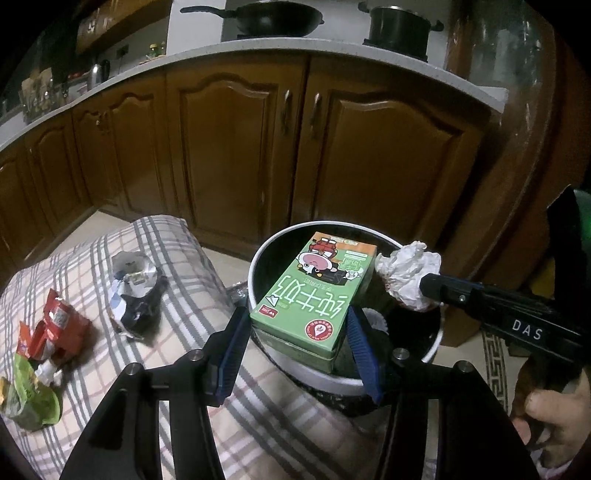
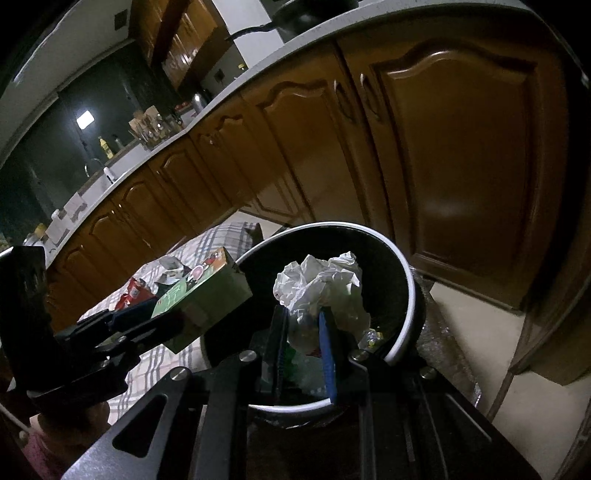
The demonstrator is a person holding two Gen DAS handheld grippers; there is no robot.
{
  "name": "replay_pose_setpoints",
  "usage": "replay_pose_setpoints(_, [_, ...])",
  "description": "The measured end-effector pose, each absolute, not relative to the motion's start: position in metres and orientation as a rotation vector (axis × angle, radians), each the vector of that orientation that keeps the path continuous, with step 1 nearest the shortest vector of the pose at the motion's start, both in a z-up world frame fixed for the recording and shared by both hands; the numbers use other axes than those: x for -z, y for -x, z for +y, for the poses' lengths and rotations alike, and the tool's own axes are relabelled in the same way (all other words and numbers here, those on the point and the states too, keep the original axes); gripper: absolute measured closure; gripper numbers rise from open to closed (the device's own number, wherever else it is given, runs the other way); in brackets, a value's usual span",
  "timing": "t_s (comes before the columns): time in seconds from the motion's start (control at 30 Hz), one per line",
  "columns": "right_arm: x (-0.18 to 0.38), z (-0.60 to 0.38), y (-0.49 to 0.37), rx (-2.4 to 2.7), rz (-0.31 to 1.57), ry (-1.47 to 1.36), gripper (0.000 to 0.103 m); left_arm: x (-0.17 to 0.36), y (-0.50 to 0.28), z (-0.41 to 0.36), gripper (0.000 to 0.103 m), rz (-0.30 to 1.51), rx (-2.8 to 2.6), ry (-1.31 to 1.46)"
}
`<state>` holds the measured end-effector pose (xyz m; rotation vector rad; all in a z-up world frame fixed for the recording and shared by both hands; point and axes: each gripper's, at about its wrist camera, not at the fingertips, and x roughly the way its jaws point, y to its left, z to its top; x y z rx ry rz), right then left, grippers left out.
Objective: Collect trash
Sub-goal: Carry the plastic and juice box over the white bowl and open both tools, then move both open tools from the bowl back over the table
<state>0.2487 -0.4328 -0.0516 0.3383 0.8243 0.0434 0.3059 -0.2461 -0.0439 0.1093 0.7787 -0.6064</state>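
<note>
- We hold a green milk carton (image 1: 314, 295) clamped between the blue pads of our left gripper (image 1: 299, 343), poised above the open mouth of a round white-rimmed trash bin (image 1: 258, 254).
- Our right gripper (image 2: 304, 347) is closed on a crumpled ball of white paper (image 2: 321, 291), which hangs over the bin's dark interior; seen from the left wrist, the wad (image 1: 408, 275) sits just beside the carton's far corner.
- The bin stands on the floor against a low surface covered by a plaid cloth (image 1: 177, 258).
- Still lying on the cloth: a torn dark-and-white wrapper (image 1: 135, 291), a red snack packet (image 1: 55, 325) and a green packet (image 1: 31, 398), well apart from the bin.
- Brown wooden kitchen cabinets (image 1: 229, 147) line the background under a pale countertop; a black wok (image 1: 273, 18) and a black pot (image 1: 399, 27) sit on top.
</note>
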Motion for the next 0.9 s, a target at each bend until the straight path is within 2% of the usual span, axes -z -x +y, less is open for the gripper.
replay_pose_setpoints(0.23, [0.058,-0.442,-0.259,-0.041,0.851,-0.358,0.08,0.051,-0.312,-0.256,0.049,0.816,0.612,-0.107])
replay_pose_setpoints(0.3, [0.059,-0.445,-0.26,-0.042,0.856,-0.369,0.071,0.05,-0.313,-0.254,0.045,0.821,0.613,-0.095])
replay_pose_setpoints(0.47, [0.057,-0.445,-0.252,-0.047,0.839,-0.398,0.055,0.048,-0.308,-0.237,0.042,0.814,0.602,-0.06])
replay_pose_setpoints(0.53, [0.056,-0.443,-0.249,-0.05,0.828,-0.409,0.046,0.048,-0.302,-0.225,0.04,0.806,0.591,-0.041])
replay_pose_setpoints(0.6, [0.053,-0.439,-0.242,-0.054,0.809,-0.423,0.029,0.051,-0.296,-0.211,0.037,0.804,0.577,-0.021])
replay_pose_setpoints(0.8, [0.046,-0.411,-0.226,-0.088,0.78,-0.433,0.016,0.06,-0.274,-0.166,0.036,0.815,0.531,0.025])
replay_pose_setpoints(0.9, [0.046,-0.394,-0.22,-0.112,0.777,-0.425,0.013,0.06,-0.259,-0.142,0.036,0.802,0.494,0.019])
